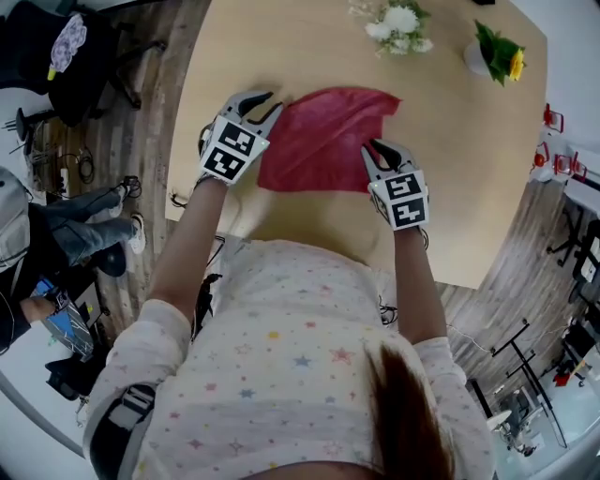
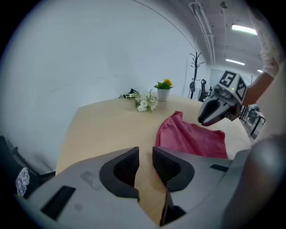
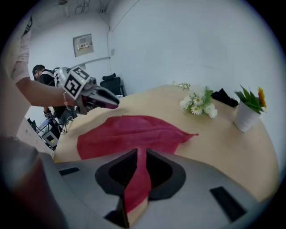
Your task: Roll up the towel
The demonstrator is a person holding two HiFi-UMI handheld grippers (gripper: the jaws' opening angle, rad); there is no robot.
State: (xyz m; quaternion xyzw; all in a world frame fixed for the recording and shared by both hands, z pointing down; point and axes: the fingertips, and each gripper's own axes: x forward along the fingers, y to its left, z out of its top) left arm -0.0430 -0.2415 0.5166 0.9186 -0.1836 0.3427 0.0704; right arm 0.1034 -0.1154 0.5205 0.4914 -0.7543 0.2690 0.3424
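red towel (image 1: 319, 141) lies spread on the wood table (image 1: 450, 187), pinched at one edge.
the towel is near the front of the table, between the two grippers. the right gripper (image 1: 375, 148) squeezes the towel's near right edge, and a strip of red cloth runs between its jaws. the left gripper (image 1: 272, 101) is just beside the towel's far left corner, its jaws a little apart with only bare wood showing between them. white flowers (image 1: 398, 23) and a small flower pot (image 1: 478, 58) stand farther back.
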